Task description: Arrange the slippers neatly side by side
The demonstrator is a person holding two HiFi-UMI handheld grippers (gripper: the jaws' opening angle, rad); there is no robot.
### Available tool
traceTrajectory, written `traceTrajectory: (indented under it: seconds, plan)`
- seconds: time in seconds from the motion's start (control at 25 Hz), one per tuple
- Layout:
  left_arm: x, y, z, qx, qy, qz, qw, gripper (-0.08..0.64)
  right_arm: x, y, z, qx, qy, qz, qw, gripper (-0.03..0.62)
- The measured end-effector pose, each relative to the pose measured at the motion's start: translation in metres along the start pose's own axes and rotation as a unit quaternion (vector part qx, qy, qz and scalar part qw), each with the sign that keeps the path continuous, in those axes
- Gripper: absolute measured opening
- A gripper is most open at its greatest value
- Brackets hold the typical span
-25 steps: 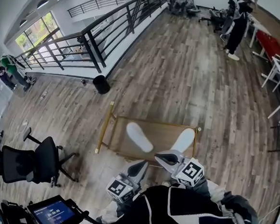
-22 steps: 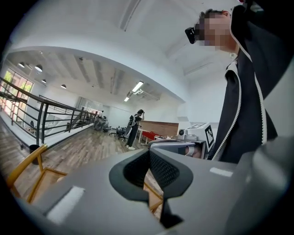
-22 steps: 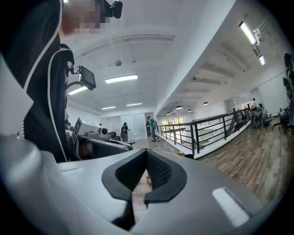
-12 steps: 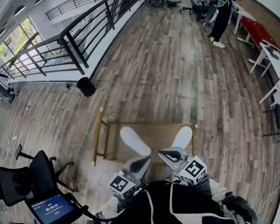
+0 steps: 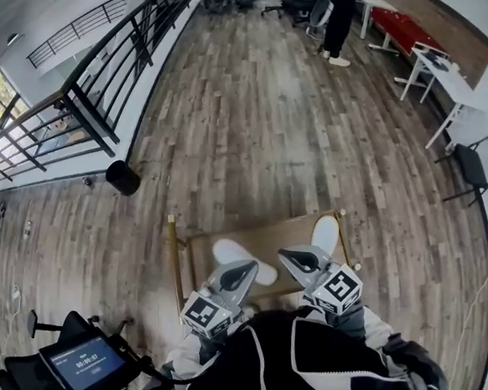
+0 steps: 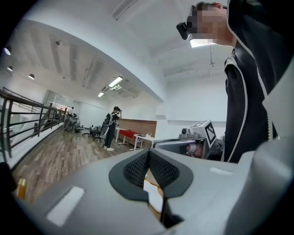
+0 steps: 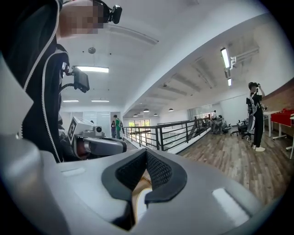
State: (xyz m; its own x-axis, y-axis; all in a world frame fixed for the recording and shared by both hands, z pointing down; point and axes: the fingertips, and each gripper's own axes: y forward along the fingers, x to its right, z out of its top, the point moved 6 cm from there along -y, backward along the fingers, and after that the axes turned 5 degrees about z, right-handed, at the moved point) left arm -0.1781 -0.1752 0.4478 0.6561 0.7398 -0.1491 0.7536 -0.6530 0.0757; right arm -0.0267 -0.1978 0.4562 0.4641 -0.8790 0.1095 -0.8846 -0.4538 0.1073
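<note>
Two slippers lie apart on the tabletop [image 5: 279,235]: left slipper [image 5: 233,253], right slipper [image 5: 326,235]. My left gripper [image 5: 239,275] and right gripper [image 5: 296,258] hover over its near side, both closed, empty.

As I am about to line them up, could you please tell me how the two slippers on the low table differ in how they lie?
The left slipper lies slanted across the table, while the right slipper runs roughly along its right edge. The left slipper sits closer to the near edge; the right slipper reaches toward the far right corner. Both are white, rest on the tabletop, and lie well apart rather than side by side.
</note>
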Motion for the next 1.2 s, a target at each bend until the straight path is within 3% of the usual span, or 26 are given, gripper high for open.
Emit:
traceTrajectory:
  seconds: [0.16, 0.48, 0.76, 0.88, 1.0, 1.08, 1.2]
  plan:
    - [-0.003, -0.005, 0.001, 0.011, 0.01, -0.009, 0.9999, 0.018, -0.011, 0.001, -0.003, 0.003, -0.009, -0.012, 1.0, 0.005]
    - [-0.003, 0.01, 0.011, 0.026, -0.006, 0.023, 0.9994, 0.018, 0.002, -0.003, 0.01, -0.024, -0.033, 0.026, 0.999, 0.005]
    - [-0.015, 0.002, -0.006, 0.018, -0.009, 0.052, 0.9984, 0.018, 0.002, 0.0, 0.01, -0.034, -0.037, 0.043, 0.998, 0.005]
    - [-0.025, 0.005, -0.024, -0.007, -0.019, 0.073, 0.9971, 0.018, 0.003, -0.003, 0.014, -0.037, -0.035, 0.048, 0.998, 0.005]
    - [-0.04, 0.008, -0.046, -0.035, -0.057, 0.104, 0.9923, 0.018, 0.002, -0.01, 0.019, -0.042, -0.032, 0.048, 0.997, 0.005]
    - [-0.052, 0.01, -0.062, -0.055, -0.08, 0.128, 0.987, 0.017, 0.001, -0.017, 0.021, -0.046, -0.03, 0.044, 0.998, 0.005]
    - [-0.069, 0.017, -0.088, -0.092, -0.112, 0.167, 0.9752, 0.088, 0.002, -0.029, 0.026, -0.046, -0.029, 0.04, 0.998, 0.005]
